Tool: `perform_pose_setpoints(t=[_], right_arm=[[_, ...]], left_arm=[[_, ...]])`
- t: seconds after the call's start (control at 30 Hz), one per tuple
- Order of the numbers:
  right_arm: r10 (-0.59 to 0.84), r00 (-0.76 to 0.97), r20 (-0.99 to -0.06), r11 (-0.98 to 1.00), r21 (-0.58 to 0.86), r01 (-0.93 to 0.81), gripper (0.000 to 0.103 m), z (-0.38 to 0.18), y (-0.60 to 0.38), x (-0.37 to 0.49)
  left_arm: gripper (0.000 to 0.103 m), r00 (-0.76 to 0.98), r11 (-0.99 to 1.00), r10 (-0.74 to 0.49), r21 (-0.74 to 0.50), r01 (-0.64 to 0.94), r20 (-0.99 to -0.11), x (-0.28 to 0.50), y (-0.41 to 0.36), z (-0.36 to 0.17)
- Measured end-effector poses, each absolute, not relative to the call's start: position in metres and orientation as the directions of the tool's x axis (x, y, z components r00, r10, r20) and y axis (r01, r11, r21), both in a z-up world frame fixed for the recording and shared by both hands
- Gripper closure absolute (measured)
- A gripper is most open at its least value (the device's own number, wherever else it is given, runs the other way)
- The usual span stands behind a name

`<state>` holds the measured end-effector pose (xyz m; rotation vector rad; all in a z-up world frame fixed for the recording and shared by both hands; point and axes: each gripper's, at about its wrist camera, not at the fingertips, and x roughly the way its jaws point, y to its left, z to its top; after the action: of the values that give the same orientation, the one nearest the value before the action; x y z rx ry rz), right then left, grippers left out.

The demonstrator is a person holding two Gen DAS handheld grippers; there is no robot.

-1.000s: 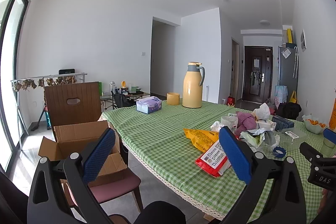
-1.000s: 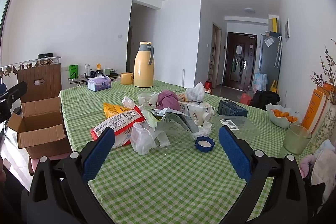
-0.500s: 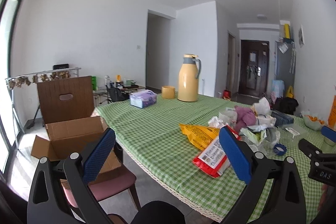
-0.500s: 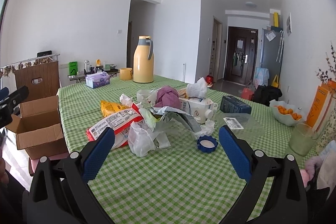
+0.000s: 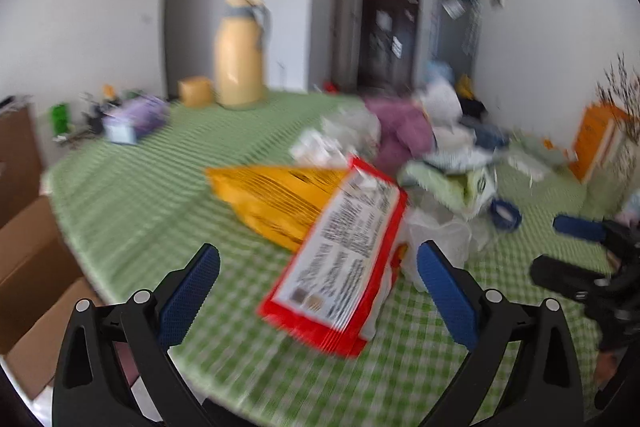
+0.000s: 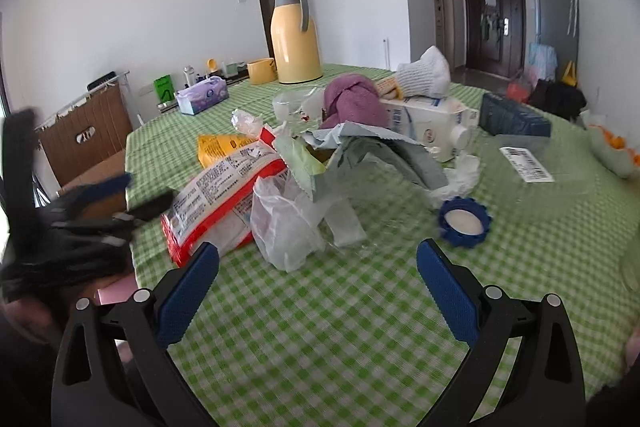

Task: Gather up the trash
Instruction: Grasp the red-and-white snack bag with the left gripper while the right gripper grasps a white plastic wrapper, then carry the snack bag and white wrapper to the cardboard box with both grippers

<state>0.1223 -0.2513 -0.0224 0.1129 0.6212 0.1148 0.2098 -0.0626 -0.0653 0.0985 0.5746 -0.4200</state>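
Table (image 6: 360,327): green checked cloth, bare near front edge.
Left gripper (image 5: 318,277): fingers wide, red packet (image 5: 340,259) between them.
Right gripper (image 6: 318,277): fingers wide, holding nothing, facing clear bag (image 6: 288,223).

Trash heaped mid-bench ahead of me: a red-edged white packet (image 6: 224,183) lying flat, nearest my left side, a yellow bag (image 5: 276,195) tucked under its far end, a crumpled clear bag (image 6: 284,223) touching it, and a blue cap (image 6: 464,221) apart on the right.
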Motion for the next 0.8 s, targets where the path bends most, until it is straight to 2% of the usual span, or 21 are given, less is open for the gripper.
perform_pose_setpoints(t=[0.03,0.07,0.1,0.13,0.17,0.2,0.23,0.27,0.3,0.37,0.63,0.67,0.7,0.8], right_arm=[[0.15,0.805,-0.574,0.987,0.14,-0.084,0.008,-0.021,-0.25,0.125],[0.148,0.804,-0.576,0.988,0.129,-0.09,0.008,-0.019,-0.247,0.128],[0.138,0.801,-0.582,0.99,0.115,-0.087,0.008,-0.017,-0.244,0.131],[0.136,0.8,-0.584,0.99,0.11,-0.088,0.008,-0.016,-0.241,0.135],[0.144,0.796,-0.587,0.989,0.111,-0.096,0.008,-0.016,-0.238,0.139],[0.154,0.79,-0.594,0.988,0.112,-0.108,0.03,-0.017,-0.234,0.144],[0.153,0.784,-0.601,0.988,0.109,-0.109,0.049,-0.019,-0.231,0.148],[0.141,0.773,-0.618,0.99,0.104,-0.097,0.069,-0.022,-0.228,0.155],[0.141,0.764,-0.63,0.99,0.108,-0.093,0.069,-0.025,-0.225,0.161],[0.158,0.751,-0.641,0.987,0.12,-0.105,0.069,-0.03,-0.219,0.171],[0.059,0.688,-0.724,0.998,0.024,-0.06,0.071,-0.055,-0.199,0.21],[0.061,0.683,-0.728,0.997,0.019,-0.07,0.09,-0.055,-0.196,0.213],[0.061,0.683,-0.728,0.997,0.011,-0.077,0.099,-0.054,-0.193,0.214],[0.085,0.7,-0.709,0.993,-0.002,-0.122,0.102,-0.034,-0.184,0.214]], left_arm=[[0.008,0.726,0.897,-0.36,-0.004,0.441,-0.585,0.223,-0.073,-0.073],[0.015,0.715,0.89,-0.356,0.015,0.456,-0.602,0.23,-0.078,-0.077],[0.027,0.704,0.881,-0.354,0.033,0.472,-0.616,0.236,-0.083,-0.08],[0.034,0.69,0.871,-0.36,0.039,0.49,-0.628,0.242,-0.085,-0.084],[0.055,0.664,0.859,-0.379,0.021,0.511,-0.644,0.248,-0.087,-0.087],[0.068,0.651,0.858,-0.387,0.003,0.514,-0.653,0.25,-0.086,-0.087],[0.076,0.64,0.864,-0.391,-0.024,0.503,-0.662,0.255,-0.082,-0.086],[0.09,0.626,0.862,-0.408,-0.056,0.504,-0.665,0.255,-0.076,-0.082],[0.098,0.606,0.852,-0.441,-0.095,0.515,-0.662,0.257,-0.07,-0.077],[0.102,0.592,0.832,-0.498,-0.157,0.532,-0.633,0.254,-0.057,-0.06],[0.103,0.636,0.817,-0.549,-0.189,0.545,-0.542,0.239,-0.018,-0.012],[0.103,0.652,0.819,-0.552,-0.188,0.543,-0.52,0.238,-0.012,-0.003],[0.103,0.661,0.819,-0.555,-0.19,0.542,-0.504,0.236,-0.008,0.005],[0.103,0.704,0.833,-0.544,-0.192,0.52,-0.456,0.233,0.011,0.026]])
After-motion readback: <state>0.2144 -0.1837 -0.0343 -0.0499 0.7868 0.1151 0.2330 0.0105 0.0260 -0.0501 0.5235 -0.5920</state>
